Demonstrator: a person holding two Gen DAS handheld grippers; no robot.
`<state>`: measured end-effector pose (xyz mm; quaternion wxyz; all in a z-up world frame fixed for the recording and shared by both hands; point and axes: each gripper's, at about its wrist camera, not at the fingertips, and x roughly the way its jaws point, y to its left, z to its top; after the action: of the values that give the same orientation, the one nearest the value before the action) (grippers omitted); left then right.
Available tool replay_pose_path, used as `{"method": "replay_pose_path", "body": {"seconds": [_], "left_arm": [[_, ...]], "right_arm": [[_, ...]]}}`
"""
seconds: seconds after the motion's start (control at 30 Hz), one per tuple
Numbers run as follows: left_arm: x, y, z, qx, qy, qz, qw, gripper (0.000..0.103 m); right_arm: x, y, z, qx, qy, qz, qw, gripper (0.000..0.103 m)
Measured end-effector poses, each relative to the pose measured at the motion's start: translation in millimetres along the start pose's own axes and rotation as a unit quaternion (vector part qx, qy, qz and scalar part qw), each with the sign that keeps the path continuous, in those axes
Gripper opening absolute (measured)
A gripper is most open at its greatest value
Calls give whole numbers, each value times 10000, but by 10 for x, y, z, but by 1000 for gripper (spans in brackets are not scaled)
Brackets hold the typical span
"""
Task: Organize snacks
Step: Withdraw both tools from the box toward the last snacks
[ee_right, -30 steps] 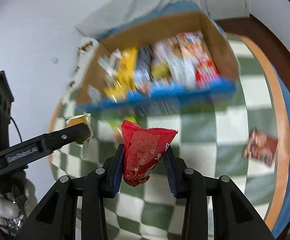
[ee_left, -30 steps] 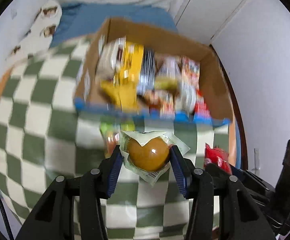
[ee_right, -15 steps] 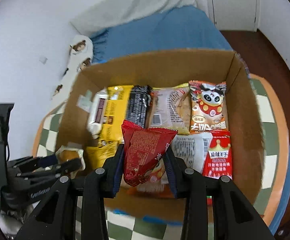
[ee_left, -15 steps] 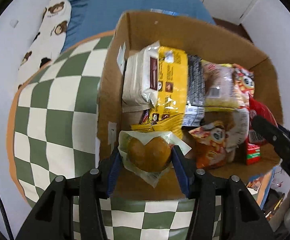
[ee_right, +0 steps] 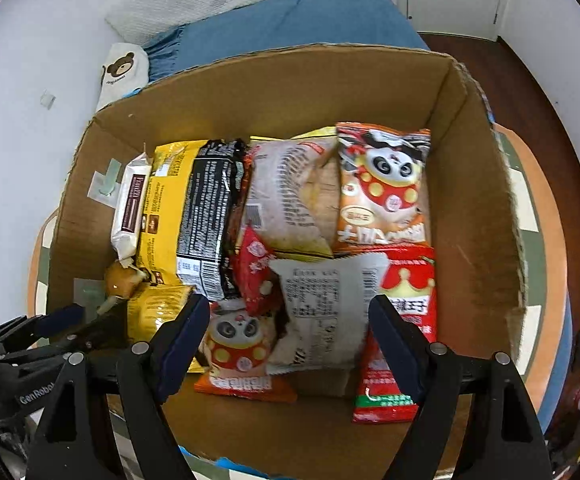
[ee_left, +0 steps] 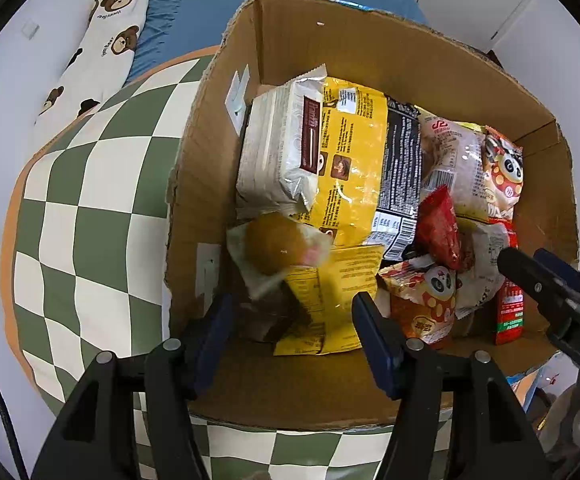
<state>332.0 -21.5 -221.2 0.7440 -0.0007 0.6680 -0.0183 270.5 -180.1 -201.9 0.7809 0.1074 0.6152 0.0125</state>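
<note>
Both snacks have left our jaws: the wrapped bun [ee_left: 278, 246] and red packet [ee_right: 255, 270] drop into the cardboard box [ee_right: 486, 208]. Left gripper [ee_left: 292, 320] and right gripper [ee_right: 290, 334] are opening, empty. Next: withdraw and fetch remaining snacks.

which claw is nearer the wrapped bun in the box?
Left. The left claw hangs just above the bun, jaws opening, nothing between them. The right claw is farther along the box, over the panda packet.
</note>
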Motion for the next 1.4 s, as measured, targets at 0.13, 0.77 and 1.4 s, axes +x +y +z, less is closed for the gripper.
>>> {"method": "replay_pose_path", "body": {"seconds": [0.13,0.77,1.4], "left_arm": [[-104,-56,-46,42,-202,-9,9998,85],[-868,-282,-493,236,-1566,65,9874,102],[-1597,-330,-1285,196,-2475,-16,9687,102]], "right_arm": [[-122,-24,-98,-35,-110,-248,9996,97],[-995,-118,-686,-164,-1220,-822,9890,99],[-1944,-102,-1481,93,-2033,-441,9781,99]]}}
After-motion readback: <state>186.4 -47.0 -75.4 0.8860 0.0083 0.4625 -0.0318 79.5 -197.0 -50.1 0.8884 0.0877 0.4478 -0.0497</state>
